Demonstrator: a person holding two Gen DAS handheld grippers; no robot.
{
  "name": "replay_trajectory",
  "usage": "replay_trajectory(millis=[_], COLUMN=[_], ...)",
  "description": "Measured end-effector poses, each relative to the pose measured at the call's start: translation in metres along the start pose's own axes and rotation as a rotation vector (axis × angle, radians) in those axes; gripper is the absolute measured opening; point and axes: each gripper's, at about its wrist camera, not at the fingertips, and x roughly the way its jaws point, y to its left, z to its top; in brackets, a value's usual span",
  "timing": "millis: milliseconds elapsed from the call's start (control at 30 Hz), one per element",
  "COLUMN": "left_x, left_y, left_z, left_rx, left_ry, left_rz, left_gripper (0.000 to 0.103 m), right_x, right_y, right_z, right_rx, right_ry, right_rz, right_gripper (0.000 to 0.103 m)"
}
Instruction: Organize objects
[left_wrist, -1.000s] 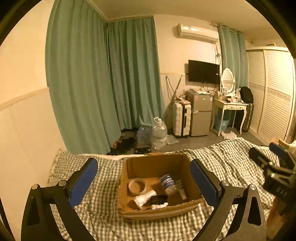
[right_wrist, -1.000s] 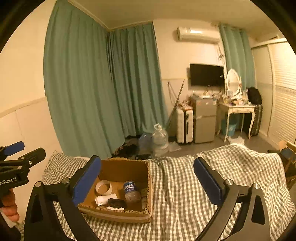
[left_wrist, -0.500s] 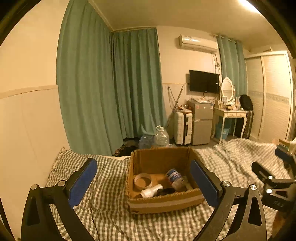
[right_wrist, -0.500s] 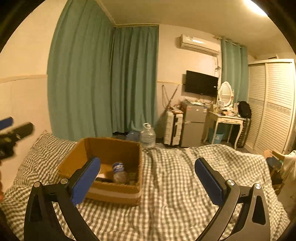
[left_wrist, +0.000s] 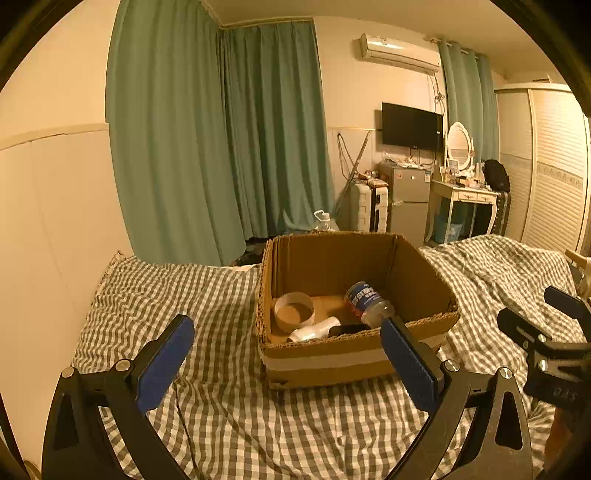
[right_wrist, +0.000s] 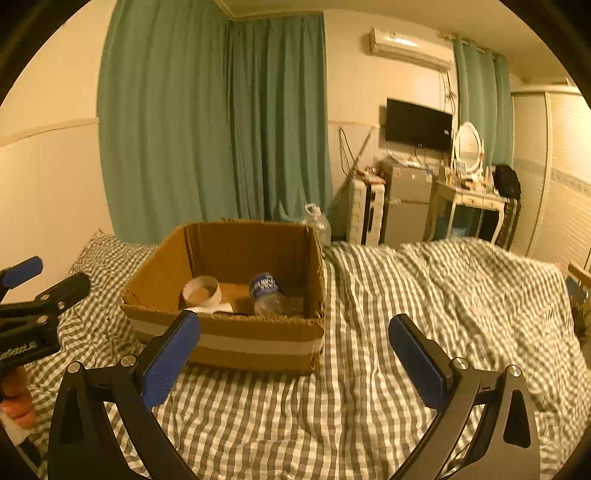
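An open cardboard box (left_wrist: 325, 358) (right_wrist: 258, 343) sits on the checked bedspread (left_wrist: 221, 406) (right_wrist: 424, 295). Inside lie a roll of tape (left_wrist: 293, 311) (right_wrist: 201, 290), a plastic bottle with a blue label (left_wrist: 365, 300) (right_wrist: 266, 291), a small white bottle (left_wrist: 314, 329) and a dark object (left_wrist: 349, 328). My left gripper (left_wrist: 288, 363) is open just before the box's near wall, nothing between its fingers. My right gripper (right_wrist: 293, 360) is open over the bedspread, to the right of the box's front. Each gripper shows at the edge of the other's view.
Green curtains (left_wrist: 221, 140) hang behind the bed. Beyond the foot stand a suitcase (left_wrist: 369, 206), a small fridge (left_wrist: 408, 199), a dressing table with a mirror (left_wrist: 461, 192) and a wardrobe (left_wrist: 554, 177). A hand (right_wrist: 14, 402) holds the left gripper's handle.
Both grippers have dropped lower and come closer to the box, which now looms larger. Its inside shows at a flatter angle. Both stay open.
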Motion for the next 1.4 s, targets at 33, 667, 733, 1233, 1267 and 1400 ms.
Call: replay_trajectory(millis=[33, 667, 733, 1233, 1267, 1400], left_x=[0.001, 0.002, 0.002, 0.000, 0.000, 0.000], left_y=[0.001, 0.015, 0.015, 0.012, 0.012, 0.013], left_z=[-0.002, -0.004, -0.005, -0.004, -0.004, -0.005], left_rx=[0.001, -0.043, -0.042, -0.049, -0.052, -0.057], left_ry=[0.007, 0.042, 0.046, 0.051, 0.052, 0.054], left_rz=[-0.005, -0.011, -0.016, -0.018, -0.016, -0.011], left_gripper=[0.103, 0.103, 0.103, 0.103, 0.103, 0.103], right_x=[0.003, -0.001, -0.001, 0.002, 0.003, 0.003], right_y=[-0.002, -0.009, -0.009, -0.007, -0.007, -0.007], right_z=[-0.001, 0.000, 0.000, 0.000, -0.001, -0.001], right_rx=[0.014, 0.065, 0.072, 0.061, 0.062, 0.068], right_ry=[0.016, 0.036, 0.036, 0.048, 0.050, 0.054], right_rz=[0.007, 0.013, 0.017, 0.008, 0.007, 0.019], right_gripper=[0.102, 0.102, 0.102, 0.102, 0.102, 0.102])
